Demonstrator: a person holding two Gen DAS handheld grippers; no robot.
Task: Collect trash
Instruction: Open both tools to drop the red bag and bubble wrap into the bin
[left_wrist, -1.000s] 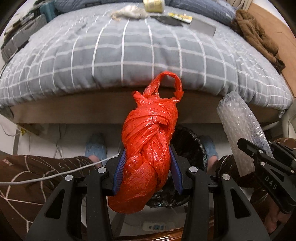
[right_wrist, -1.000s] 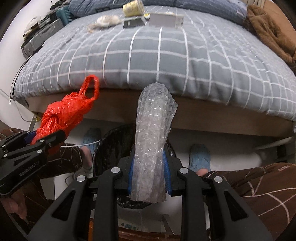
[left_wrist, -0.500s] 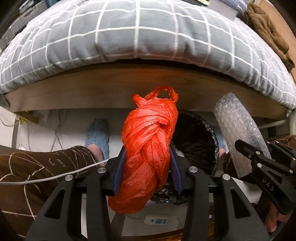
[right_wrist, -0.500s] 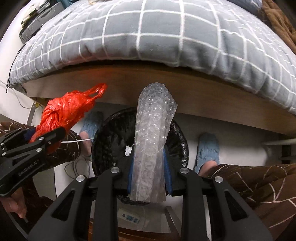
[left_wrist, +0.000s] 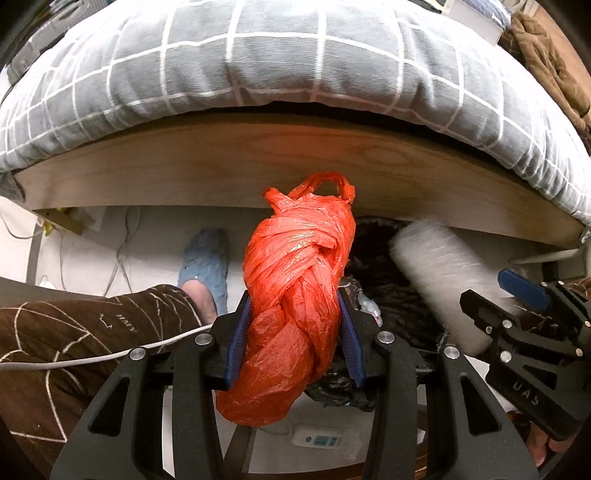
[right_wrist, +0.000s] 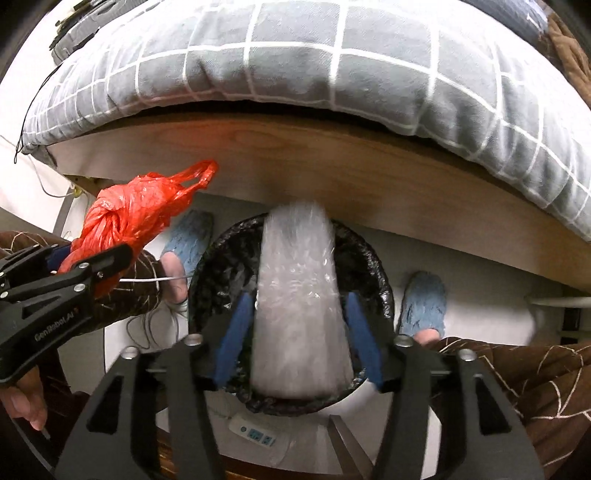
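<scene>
The right tool (right_wrist: 299, 325) is opening, its pads clear of the bubble wrap (right_wrist: 299, 295) dropping into the bin (right_wrist: 373, 273). At nine o'clock, the left tool (left_wrist: 293, 332) grips the red bag (left_wrist: 295, 295), undelivered.

A home bedroom is shown: a bed with a grey checked duvet (left_wrist: 280, 66) on a wooden bed frame (left_wrist: 295, 162), a black-lined waste bin (right_wrist: 369, 266) on the floor, and slippered feet (right_wrist: 423, 302) are seen

R gripper (right_wrist: 297, 328) opening, bubble wrap (right_wrist: 299, 295) btwn jaws
</scene>
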